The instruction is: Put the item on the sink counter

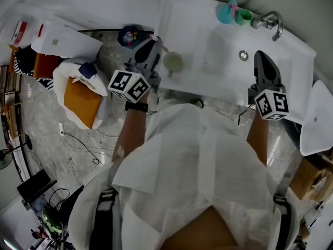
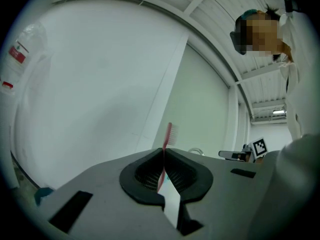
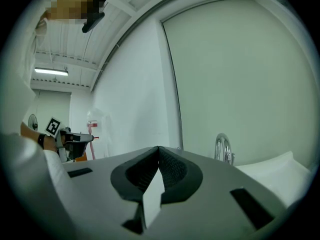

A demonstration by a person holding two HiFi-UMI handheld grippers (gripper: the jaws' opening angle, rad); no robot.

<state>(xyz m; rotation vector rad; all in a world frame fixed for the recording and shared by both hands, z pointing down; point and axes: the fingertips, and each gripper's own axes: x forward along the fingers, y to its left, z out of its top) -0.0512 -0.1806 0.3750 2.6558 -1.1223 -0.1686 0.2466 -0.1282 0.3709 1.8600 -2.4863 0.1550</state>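
1. The left gripper (image 2: 164, 152) pinches a pink toothbrush (image 2: 168, 134), bristles upward, at the left edge of the sink (image 1: 223, 61).
2. The right gripper (image 3: 158, 149), jaws pressed together on nothing, hovers over the sink's right side.

The toothbrush (image 2: 168, 134) handle sinks out of sight between the jaws (bristles blurred); the tap (image 3: 218, 149) base is hidden

A teal cup (image 1: 226, 12) and a green cup (image 1: 243, 17) stand just beside the chrome faucet (image 1: 270, 22). A pale mug (image 1: 173, 61) stands well left of them. On the marble floor (image 1: 47, 134) lie an orange envelope (image 1: 82, 102), a blue tub (image 1: 130, 36) and loose cables (image 1: 83, 150).
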